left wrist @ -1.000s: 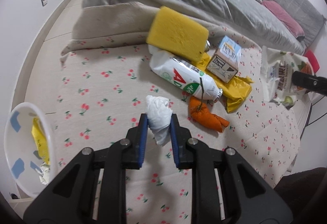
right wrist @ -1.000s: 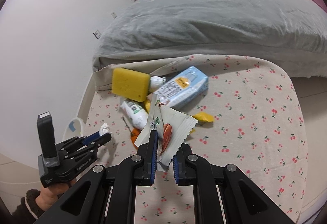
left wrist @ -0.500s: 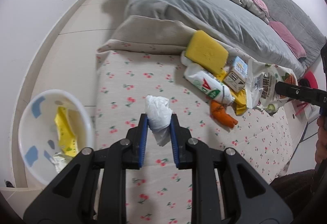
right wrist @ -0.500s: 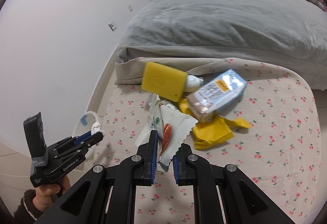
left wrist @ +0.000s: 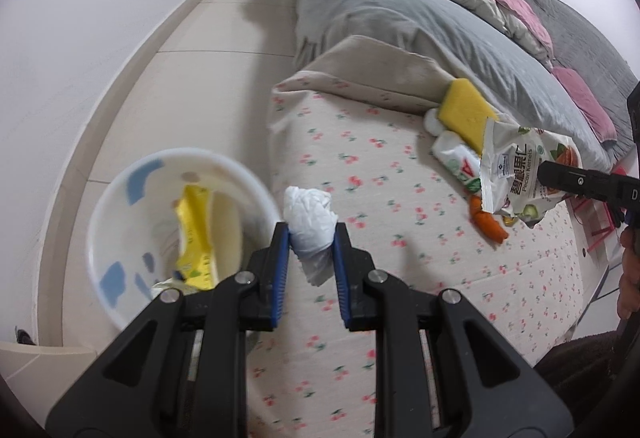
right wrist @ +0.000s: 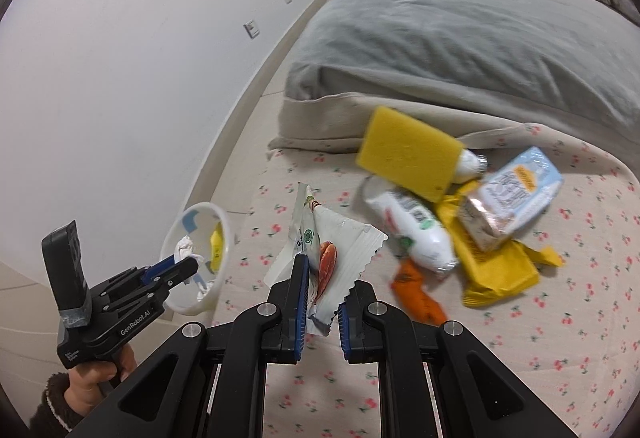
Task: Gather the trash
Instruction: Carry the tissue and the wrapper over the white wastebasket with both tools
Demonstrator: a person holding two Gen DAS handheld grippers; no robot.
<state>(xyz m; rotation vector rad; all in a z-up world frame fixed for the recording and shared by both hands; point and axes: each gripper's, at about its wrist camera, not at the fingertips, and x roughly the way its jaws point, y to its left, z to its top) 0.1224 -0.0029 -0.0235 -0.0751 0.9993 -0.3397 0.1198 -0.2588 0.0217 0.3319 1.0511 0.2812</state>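
Clearly both hands are mid-carry with one piece of trash each, and that explains the grips: the left gripper (left wrist: pixel 311 236) has its blue pads pressed on a crumpled white tissue (left wrist: pixel 310 220), the wad bulging above the jaws so it cannot slip through, while the right gripper (right wrist: pixel 322 286) is closed as tight as it goes on the lower edge of a flat snack wrapper (right wrist: pixel 326 250), which stands up out of the jaws because it is pinched only at the bottom. The white bin (left wrist: pixel 120 206) sits on the floor just beside the left edge of the bed (left wrist: pixel 400 206), low enough that things can be dropped in from above; a yellow wrapper and some white scraps already lie inside it. In the left wrist view the tissue hangs at about the bed's left edge, right next to the bin's rim, so I judge the drop is close for that hand, with the right hand to follow. More trash waits near the far edge of the cherry-print sheet, against the folded duvet (right wrist: pixel 460 38): a yellow sponge (right wrist: pixel 408 158) leaning on a white bottle (right wrist: pixel 416 230), a small carton (right wrist: pixel 512 194) on a yellow bag (right wrist: pixel 500 274), and an orange wrapper (right wrist: pixel 416 290) nearest the grippers
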